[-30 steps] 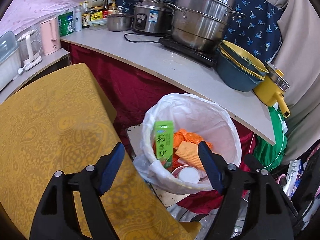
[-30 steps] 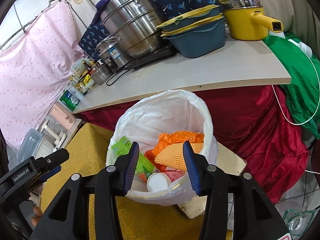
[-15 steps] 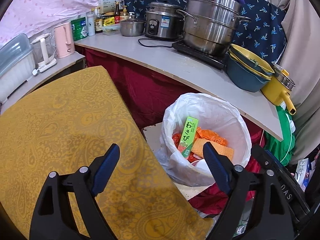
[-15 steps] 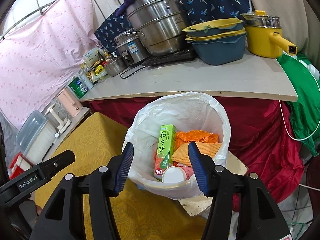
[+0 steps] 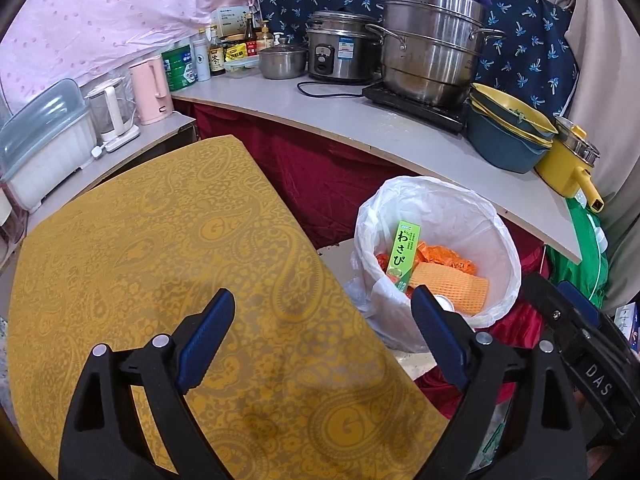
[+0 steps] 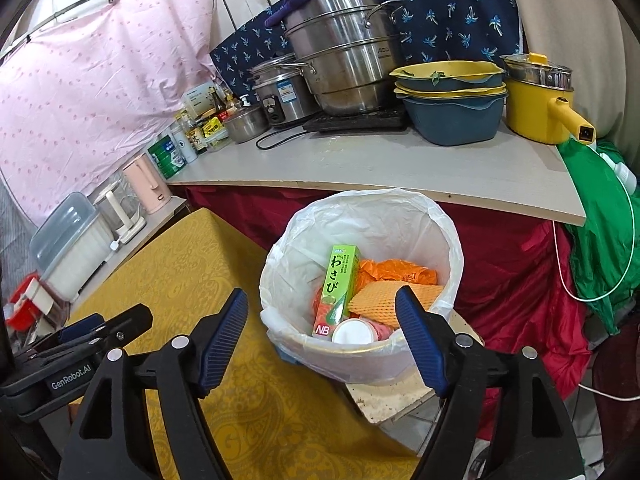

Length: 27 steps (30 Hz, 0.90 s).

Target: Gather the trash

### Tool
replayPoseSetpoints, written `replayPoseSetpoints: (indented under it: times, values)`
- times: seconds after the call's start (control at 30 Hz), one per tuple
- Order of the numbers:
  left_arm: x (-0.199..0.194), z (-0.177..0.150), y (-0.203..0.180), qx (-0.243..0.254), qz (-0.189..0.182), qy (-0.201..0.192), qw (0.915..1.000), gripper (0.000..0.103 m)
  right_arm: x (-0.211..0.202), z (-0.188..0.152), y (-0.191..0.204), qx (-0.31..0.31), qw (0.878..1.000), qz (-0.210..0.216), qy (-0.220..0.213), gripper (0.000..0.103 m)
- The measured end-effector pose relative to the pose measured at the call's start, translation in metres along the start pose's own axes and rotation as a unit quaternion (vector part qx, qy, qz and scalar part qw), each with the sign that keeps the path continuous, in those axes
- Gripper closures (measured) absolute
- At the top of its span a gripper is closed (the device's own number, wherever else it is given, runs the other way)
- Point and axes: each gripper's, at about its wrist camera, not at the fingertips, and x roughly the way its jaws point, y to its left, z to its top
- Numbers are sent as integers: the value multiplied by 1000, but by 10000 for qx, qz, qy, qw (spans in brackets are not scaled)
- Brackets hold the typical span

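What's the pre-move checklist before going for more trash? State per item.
1. Left gripper empty, jaws apart: ok.
2. Right gripper empty, jaws apart: ok.
3. Green wasabi box inside the trash bin, leaning upright: ok.
4. Bag liner folded over the bin rim, mouth open: ok.
5. More trash on the yellow tablecloth: none visible, near edge hidden behind grippers: cannot tell.
6. Grippers apart from each other: ok.

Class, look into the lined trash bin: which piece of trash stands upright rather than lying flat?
The green wasabi box stands on end against the trash bin liner; the orange wrapper, orange foam net and white cup lie low beside it.
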Motion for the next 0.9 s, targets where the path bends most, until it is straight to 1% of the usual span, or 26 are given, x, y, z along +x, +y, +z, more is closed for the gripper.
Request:
replayPoseSetpoints:
  times: [0.13,0.2,0.37,0.47,0.57,0.9]
  values:
    - [-6,-7,2,2,91,-26,10000,14,-7,-3,5,-110,9999,-82,-1,24]
    - [-10,-11,3,28,138,-39,9999,14,-11,-5,9,-181,9998,-119,3,19]
    - [-15,-22,6,69,179,17,9998,12,-17,-14,14,-467,9986,-210,94,18]
    - [-16,-29,7,108,232,52,9997,12,-19,-19,16,-533,9981,-256,161,18]
    - [-18,-34,8,130,260,83,9995,11,-21,-23,19,-586,9978,-260,195,6]
    - [-19,-45,12,74,320,179,9993,11,-24,-32,27,-802,9958,-387,201,6]
